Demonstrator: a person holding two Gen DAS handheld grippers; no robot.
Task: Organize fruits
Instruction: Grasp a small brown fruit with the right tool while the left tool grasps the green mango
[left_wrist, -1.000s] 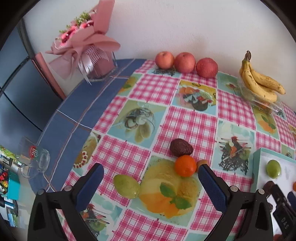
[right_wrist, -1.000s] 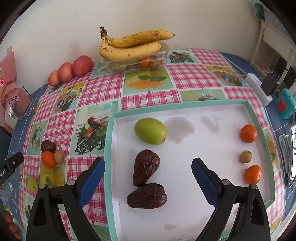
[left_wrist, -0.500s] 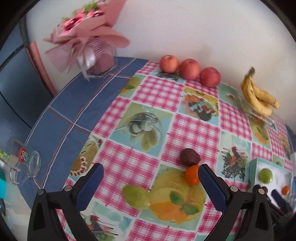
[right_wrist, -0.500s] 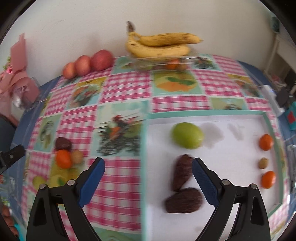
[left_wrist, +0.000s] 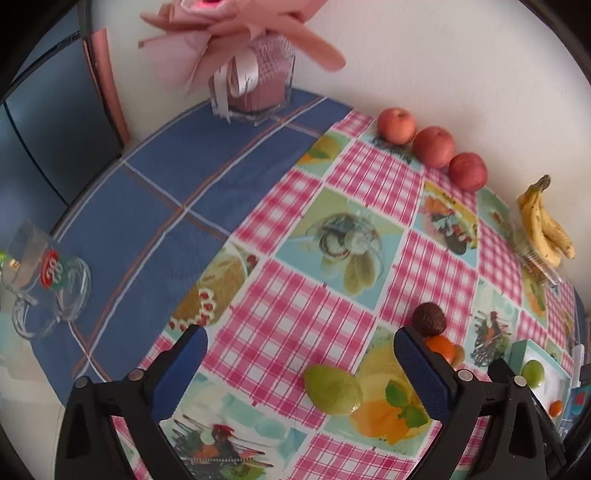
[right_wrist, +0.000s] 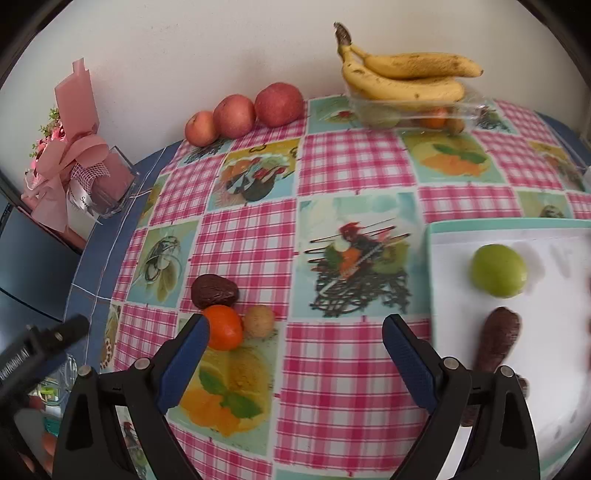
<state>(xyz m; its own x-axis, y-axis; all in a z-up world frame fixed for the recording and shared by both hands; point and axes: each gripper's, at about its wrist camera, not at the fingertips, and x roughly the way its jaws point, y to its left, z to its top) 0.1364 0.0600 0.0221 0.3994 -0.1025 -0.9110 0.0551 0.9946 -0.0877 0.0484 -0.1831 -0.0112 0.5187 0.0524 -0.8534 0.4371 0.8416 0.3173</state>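
While both pairs of jaws stand wide apart and hold nothing, the left gripper (left_wrist: 301, 363) hangs over the checked tablecloth (left_wrist: 295, 302) with a loose green fruit (left_wrist: 332, 389) lying between its fingers, nearer the right one. Taking the mandarin (right_wrist: 222, 326) on the cloth as the landmark: the right gripper (right_wrist: 295, 349) has its left finger just in front of the mandarin, a dark wrinkled fruit (right_wrist: 214, 291) touches the mandarin on its far side, and a small tan fruit (right_wrist: 259, 321) sits just to its right. Well to the right of the mandarin lies the white tray (right_wrist: 554, 332) with a teal rim, holding another green fruit (right_wrist: 498, 270) and a dark wrinkled one (right_wrist: 498, 338) in front of it. Far behind the mandarin, against the wall, three red apples (right_wrist: 236, 115) stand in a row, and to their right bananas (right_wrist: 402, 75) rest on a clear container (right_wrist: 413, 110). Off to the mandarin's far left stands a pink bouquet (right_wrist: 74, 155) in a glass vase, and a glass mug (left_wrist: 48, 280) lies on the blue cloth.
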